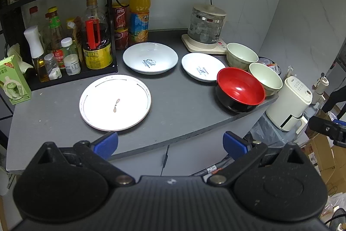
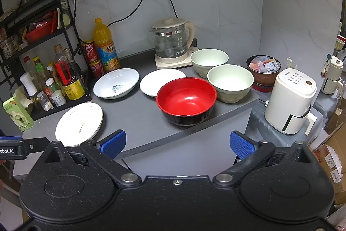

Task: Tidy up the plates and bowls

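Observation:
On the grey counter (image 1: pixel 179 105) lie a flat white plate (image 1: pixel 115 102) at the front left, a deep white plate with blue writing (image 1: pixel 150 57) behind it, and a smaller white plate (image 1: pixel 202 66). A red-and-black bowl (image 1: pixel 240 89) and two pale green bowls (image 1: pixel 265 77) (image 1: pixel 241 55) stand at the right edge. The right wrist view shows the same flat plate (image 2: pixel 79 123), deep plate (image 2: pixel 116 83), small plate (image 2: pixel 161 81), red bowl (image 2: pixel 186 100) and green bowls (image 2: pixel 230 82) (image 2: pixel 209 61). My left gripper (image 1: pixel 170 142) and right gripper (image 2: pixel 177 144) are open, empty, in front of the counter.
A black rack of bottles and jars (image 1: pixel 64 42) fills the back left, with a green carton (image 1: pixel 14 79) beside it. An orange juice bottle (image 1: pixel 139 12) and a glass kettle (image 1: pixel 205 27) stand at the back. A white appliance (image 2: pixel 292 99) sits low at the right.

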Available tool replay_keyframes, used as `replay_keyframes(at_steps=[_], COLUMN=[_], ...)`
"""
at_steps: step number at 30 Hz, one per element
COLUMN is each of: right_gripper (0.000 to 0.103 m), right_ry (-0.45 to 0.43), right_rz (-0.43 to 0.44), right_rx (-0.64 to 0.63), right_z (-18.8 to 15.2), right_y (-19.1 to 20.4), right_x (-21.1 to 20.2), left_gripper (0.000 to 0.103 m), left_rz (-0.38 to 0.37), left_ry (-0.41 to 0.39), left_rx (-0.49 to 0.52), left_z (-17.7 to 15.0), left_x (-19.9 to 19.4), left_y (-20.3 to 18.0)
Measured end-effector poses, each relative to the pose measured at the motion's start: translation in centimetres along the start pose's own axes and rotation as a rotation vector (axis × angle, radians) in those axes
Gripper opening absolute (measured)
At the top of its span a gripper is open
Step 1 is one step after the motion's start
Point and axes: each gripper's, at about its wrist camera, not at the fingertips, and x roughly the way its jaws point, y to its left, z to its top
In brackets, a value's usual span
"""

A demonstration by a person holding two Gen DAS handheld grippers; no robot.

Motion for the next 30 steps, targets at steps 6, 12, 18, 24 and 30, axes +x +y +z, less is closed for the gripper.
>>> replay_keyframes(at_steps=[6,12,18,24,30], right_gripper=[0.103,0.103,0.103,0.103,0.103], right_ry=[0.008,0.012,0.011,0.029,0.041], right_rz=[-0.007,-0.023,-0.023,-0.048,-0.068], right_rx=[0.009,0.019,0.047,0.071,0.112], right_z=[0.3,0.7,1.2,2.2,3.5], right_y=[-0.9,-2.0,-3.1,-3.9,-4.6], right_x=[0.1,0.3,0.8,2.0,4.0], left_gripper=[0.102,0.102,0.102,0.102,0.102], left_rz=[-0.006,-0.023,-0.031,-0.057,-0.097], left_ry=[0.002,0.010,-0.008,0.007,0.027], left_rx=[0.006,-0.002,0.011,0.025,0.060], left_z=[0.3,1.1,2.0,3.8,6.1], left_x=[0.1,0.5,1.2,3.0,6.0], left_y=[-1.2,-2.1,-3.1,-3.9,-5.0])
